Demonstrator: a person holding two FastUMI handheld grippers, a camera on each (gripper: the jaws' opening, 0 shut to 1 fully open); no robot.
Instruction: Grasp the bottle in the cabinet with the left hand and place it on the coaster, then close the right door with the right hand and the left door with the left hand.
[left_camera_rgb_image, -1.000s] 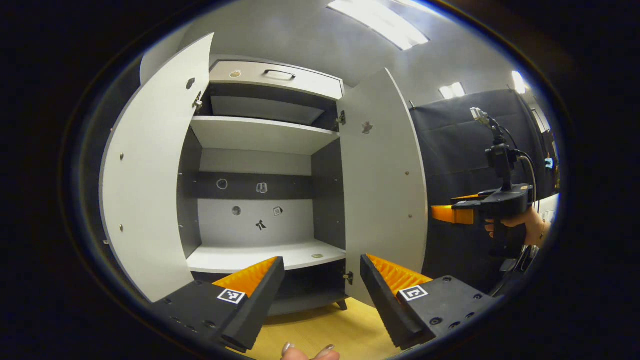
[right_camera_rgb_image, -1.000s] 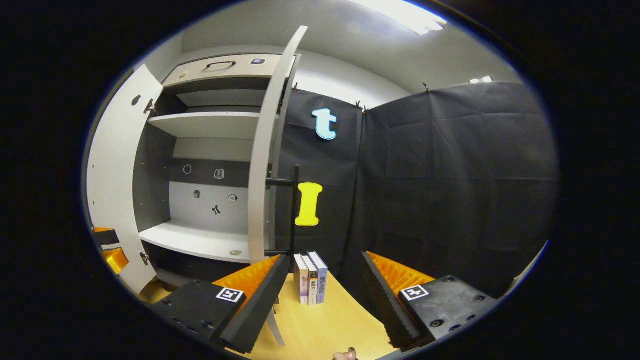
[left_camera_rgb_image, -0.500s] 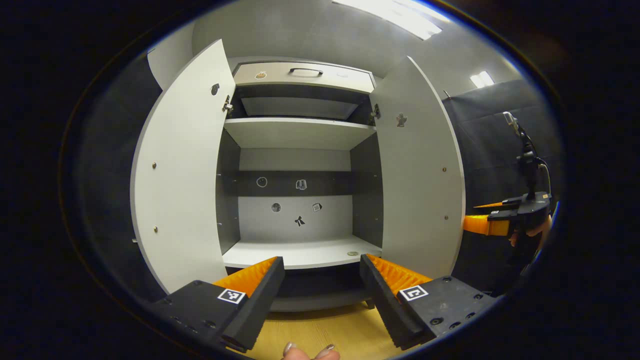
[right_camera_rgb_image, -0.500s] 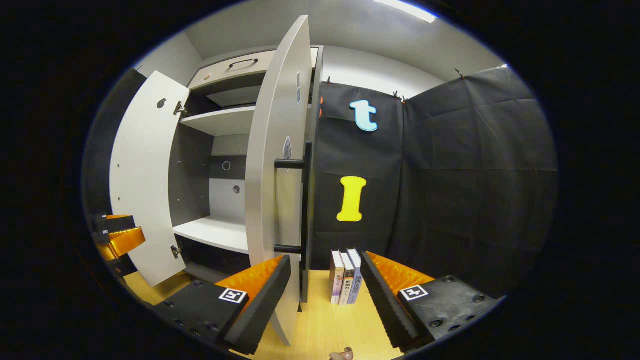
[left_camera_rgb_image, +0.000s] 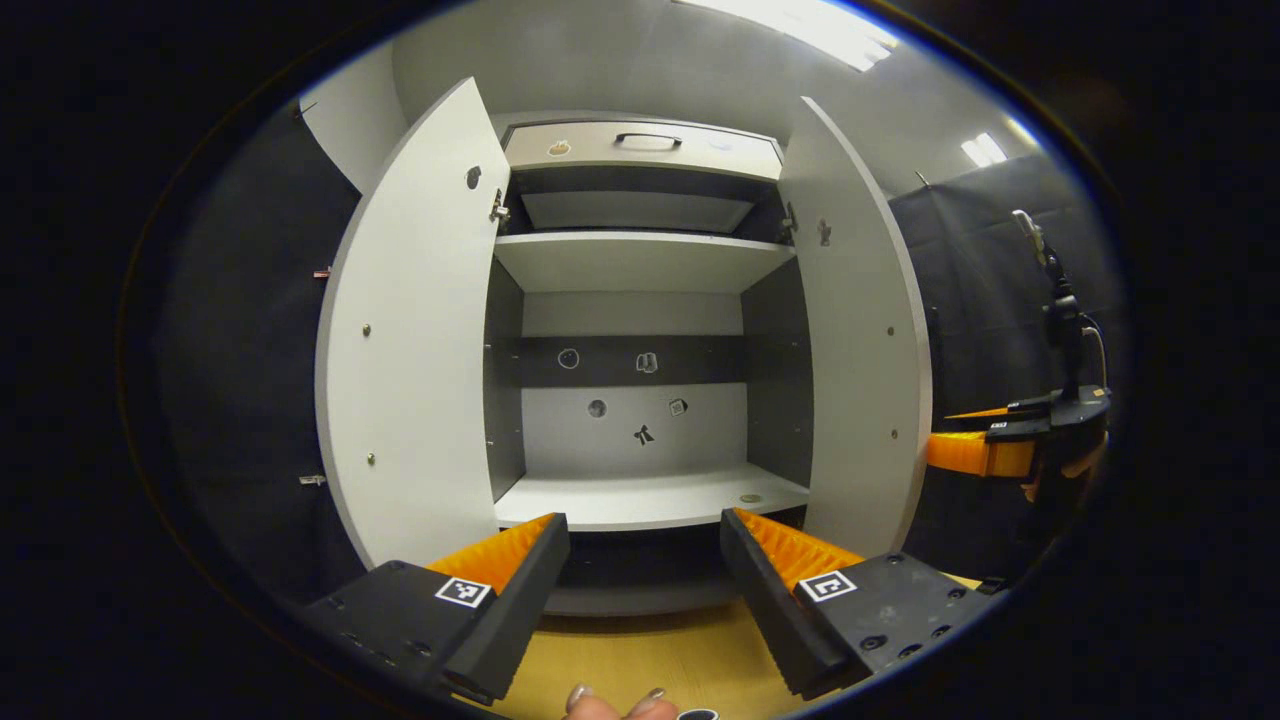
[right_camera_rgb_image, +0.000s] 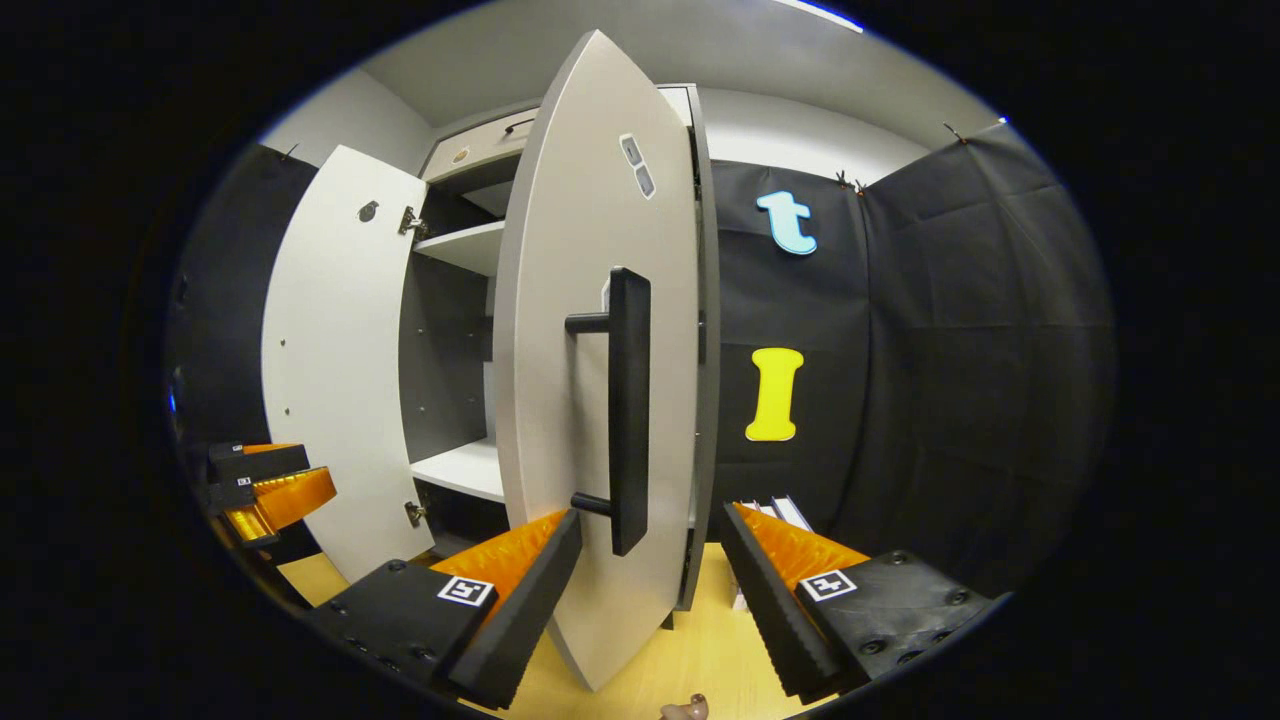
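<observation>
The grey cabinet stands with both doors swung out. My left gripper is open in front of the lower shelf, short of it, with nothing between its fingers. In the right gripper view the right door shows its outer face and its black bar handle. My right gripper is open just before that door, and the handle's lower end sits between the fingertips without touching them. The left door and the left gripper show further left. A hand holds the right gripper beyond the right door.
A small round disc lies on the lower shelf, and stickers dot the back panel. A drawer with a handle tops the cabinet. Several books stand on the wooden table behind the right door. Black cloth walls close in both sides.
My right gripper has come round the right door's edge to its outer face and closer to the handle. The left gripper has shifted so the cabinet's inside sits squarely ahead.
</observation>
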